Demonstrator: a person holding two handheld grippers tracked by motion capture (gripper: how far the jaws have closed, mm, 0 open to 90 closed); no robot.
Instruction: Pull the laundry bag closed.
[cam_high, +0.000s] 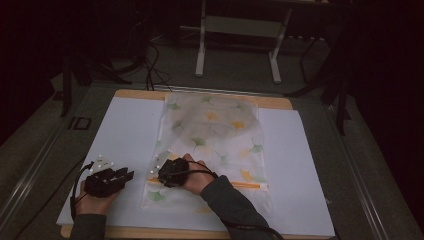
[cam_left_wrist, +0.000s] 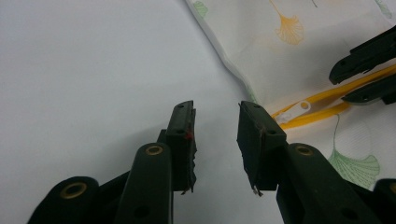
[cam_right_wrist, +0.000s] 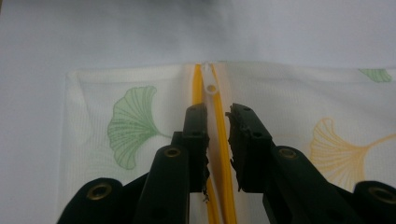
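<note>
Desk (cam_high: 125, 125) with white sheet, leaf-print zipper bag (cam_high: 215, 130) lying flat in the middle. Right tool (cam_right_wrist: 217, 109) over the bag's yellow zipper (cam_right_wrist: 219, 154), jaws narrow, straddling it near the white pull (cam_right_wrist: 211, 88), not pressing. Left tool (cam_left_wrist: 215, 109) beside the bag's edge on the sheet, jaws wide, empty.

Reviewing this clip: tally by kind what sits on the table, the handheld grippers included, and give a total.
Black two-jaw grippers: 2, left gripper, right gripper
White mesh pouch printed with green and yellow ginkgo leaves: 1
Yellow zipper with white pull tab on that pouch: 1
White sheet covering the table: 1
Total: 5
</note>
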